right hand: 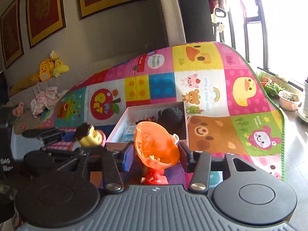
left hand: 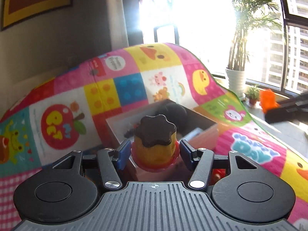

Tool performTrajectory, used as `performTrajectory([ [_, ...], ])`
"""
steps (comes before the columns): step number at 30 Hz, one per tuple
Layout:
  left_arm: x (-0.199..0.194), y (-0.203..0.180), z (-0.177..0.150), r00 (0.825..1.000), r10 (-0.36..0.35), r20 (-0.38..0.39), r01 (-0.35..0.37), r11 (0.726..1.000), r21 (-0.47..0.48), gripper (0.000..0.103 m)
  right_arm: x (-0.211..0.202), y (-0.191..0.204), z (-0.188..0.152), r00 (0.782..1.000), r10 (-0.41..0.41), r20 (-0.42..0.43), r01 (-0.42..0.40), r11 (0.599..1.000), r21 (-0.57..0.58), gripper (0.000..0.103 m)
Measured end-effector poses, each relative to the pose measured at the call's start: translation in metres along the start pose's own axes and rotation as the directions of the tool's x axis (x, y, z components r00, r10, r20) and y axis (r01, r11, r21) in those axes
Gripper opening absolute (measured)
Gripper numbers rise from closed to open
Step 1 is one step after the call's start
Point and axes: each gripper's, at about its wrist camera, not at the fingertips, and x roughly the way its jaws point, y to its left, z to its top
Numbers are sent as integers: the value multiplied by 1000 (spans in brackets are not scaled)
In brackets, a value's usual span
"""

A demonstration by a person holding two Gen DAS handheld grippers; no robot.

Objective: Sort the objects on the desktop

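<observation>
A: What does the left tool (left hand: 155, 155) carry in the left wrist view?

B: Its two blue pads (left hand: 123, 154) pinch a pudding-shaped toy (left hand: 155, 144), upright, with a dark brown scalloped top, a yellow body and a red base. The toy hangs in front of an open white box (left hand: 198, 121), which lies on a bright cartoon-patterned play mat (left hand: 165, 71).

A: And the right tool (right hand: 156, 157)?

B: In the right wrist view its pads (right hand: 128, 156) clamp an orange half-shell (right hand: 156, 144), hollow side facing the camera and tilted. A small red figure (right hand: 154, 177) sits below the shell; whether the two are joined cannot be told.

A: Where does the box stand in that view?

B: The box (right hand: 119, 129) lies just beyond the shell, near the middle of the mat (right hand: 207, 80). Inside it are a black plush item (right hand: 171, 115) at the far right corner and a pale blue printed pack (right hand: 130, 132) nearer the front.

A: Is the other tool visible there?

B: Yes, at the left, the left tool (right hand: 77, 140) appears with the pudding toy (right hand: 89, 134) in its grip, lying on its side from this angle.

A: What lies around the mat?

B: Framed pictures (right hand: 44, 11) hang on the grey wall, yellow plush toys (right hand: 52, 67) sit at far left, and potted plants (right hand: 288, 98) stand by the window at right.
</observation>
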Motion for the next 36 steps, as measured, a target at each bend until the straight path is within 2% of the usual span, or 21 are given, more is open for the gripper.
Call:
performTrajectory([
  [2, 24, 6, 13, 1000, 16, 8, -16, 1000, -22, 61, 4, -1, -3, 1000, -10, -9, 10, 1000, 0, 48],
  [6, 67, 21, 41, 993, 94, 74, -89, 993, -71, 62, 11, -6, -9, 999, -27, -42, 28, 1000, 4, 48],
  [7, 78, 25, 46, 993, 92, 74, -86, 993, -81, 74, 13, -7, -9, 998, -34, -49, 34, 999, 7, 48],
  [8, 88, 29, 49, 995, 83, 52, -78, 993, -88, 80, 15, -9, -10, 998, -41, -54, 42, 999, 9, 48],
  [10, 99, 34, 46, 997, 75, 8, -74, 990, -117, 83, 16, -10, -11, 997, -56, -54, 56, 998, 9, 48],
  [14, 73, 33, 17, 999, 50, -5, -50, 989, -139, 95, 19, -14, -16, 996, -69, -60, 70, 998, 7, 48],
  [17, 40, 28, -12, 1000, 28, -10, -29, 991, -133, 96, 32, -17, -16, 992, -87, -90, 89, 996, 14, 48],
  [22, -16, 12, -60, 1000, -25, -15, 23, 991, -129, 98, 64, -9, -8, 990, -69, -120, 70, 998, 0, 48],
  [26, -39, -3, -90, 999, -36, -36, 29, 986, -162, 99, 99, 1, 11, 989, -59, -136, 58, 998, -11, 48],
  [28, -44, -8, -101, 998, -44, -42, 37, 985, -168, 100, 113, 7, 24, 991, -51, -122, 50, 999, -13, 48],
  [31, -46, -12, -108, 999, -6, -47, -1, 989, -150, 100, 130, 18, 43, 996, -56, -69, 53, 998, -47, 48],
  [34, -47, -12, -112, 999, 16, -46, -23, 988, -152, 100, 144, 24, 54, 997, -71, -18, 69, 993, -91, 66],
  [36, -46, -13, -116, 998, 20, -56, -28, 989, -148, 100, 145, 24, 55, 996, -91, -13, 89, 991, -103, 66],
])
